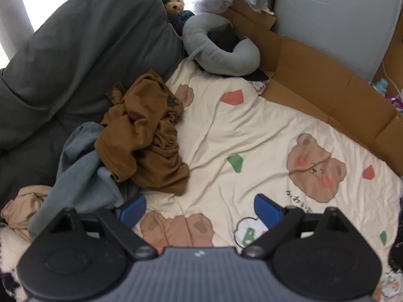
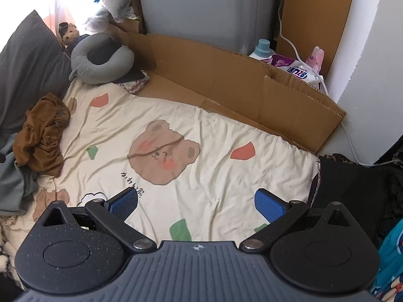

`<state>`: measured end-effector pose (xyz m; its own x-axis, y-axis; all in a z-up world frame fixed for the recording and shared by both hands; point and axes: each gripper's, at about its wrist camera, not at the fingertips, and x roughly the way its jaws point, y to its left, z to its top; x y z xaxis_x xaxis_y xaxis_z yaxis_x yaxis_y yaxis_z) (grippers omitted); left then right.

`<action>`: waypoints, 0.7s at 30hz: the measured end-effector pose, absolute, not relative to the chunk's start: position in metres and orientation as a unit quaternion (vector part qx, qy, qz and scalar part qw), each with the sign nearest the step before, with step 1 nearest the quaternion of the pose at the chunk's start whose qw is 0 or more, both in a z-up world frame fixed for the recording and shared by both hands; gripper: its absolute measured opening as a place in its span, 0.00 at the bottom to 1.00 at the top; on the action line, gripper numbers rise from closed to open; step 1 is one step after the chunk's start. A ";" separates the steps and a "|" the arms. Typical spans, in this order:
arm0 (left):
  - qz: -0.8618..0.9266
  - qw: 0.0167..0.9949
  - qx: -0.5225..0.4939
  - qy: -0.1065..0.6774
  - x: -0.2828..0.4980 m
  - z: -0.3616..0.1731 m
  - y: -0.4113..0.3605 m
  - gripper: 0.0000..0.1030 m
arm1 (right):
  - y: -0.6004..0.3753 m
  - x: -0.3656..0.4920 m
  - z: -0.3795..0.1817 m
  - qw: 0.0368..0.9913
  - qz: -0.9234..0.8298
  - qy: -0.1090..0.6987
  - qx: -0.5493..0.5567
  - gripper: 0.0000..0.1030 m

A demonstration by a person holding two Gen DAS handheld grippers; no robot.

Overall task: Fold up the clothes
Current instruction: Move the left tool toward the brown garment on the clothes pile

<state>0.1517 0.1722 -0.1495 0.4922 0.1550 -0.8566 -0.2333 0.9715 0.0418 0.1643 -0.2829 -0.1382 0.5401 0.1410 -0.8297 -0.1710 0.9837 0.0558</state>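
A crumpled brown garment [image 1: 146, 136] lies at the left side of a cream bear-print sheet [image 1: 252, 136], partly on top of a grey-blue garment [image 1: 83, 173]. A beige garment [image 1: 22, 209] is bunched at the far left. My left gripper [image 1: 200, 210] hovers open over the sheet, just right of the pile, holding nothing. In the right wrist view the brown garment [image 2: 42, 136] sits far left on the sheet [image 2: 226, 176], with the grey-blue garment [image 2: 12, 181] below it. My right gripper [image 2: 196, 202] is open over the sheet's middle and holds nothing.
A dark grey duvet [image 1: 75, 50] is heaped at the left. A grey neck pillow [image 1: 221, 47] and a small teddy bear [image 1: 173, 2] lie at the head. Flattened cardboard [image 2: 239, 85] lines the far side. Detergent bottles [image 2: 284, 60] stand behind it. A black garment [image 2: 352, 188] lies at the right.
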 end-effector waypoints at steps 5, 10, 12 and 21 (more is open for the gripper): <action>0.108 0.867 -0.045 0.484 0.155 -0.162 0.176 0.91 | -0.285 0.170 -0.154 0.875 0.095 0.474 -0.011 0.99; 0.115 0.870 -0.058 0.475 0.156 -0.177 0.186 0.89 | -0.285 0.172 -0.169 0.877 0.107 0.469 -0.007 0.99; 0.122 0.871 -0.067 0.471 0.156 -0.183 0.192 0.89 | -0.284 0.173 -0.175 0.878 0.111 0.466 -0.006 0.99; 0.157 0.870 -0.073 0.461 0.160 -0.208 0.214 0.89 | -0.287 0.176 -0.205 0.877 0.117 0.467 -0.004 0.99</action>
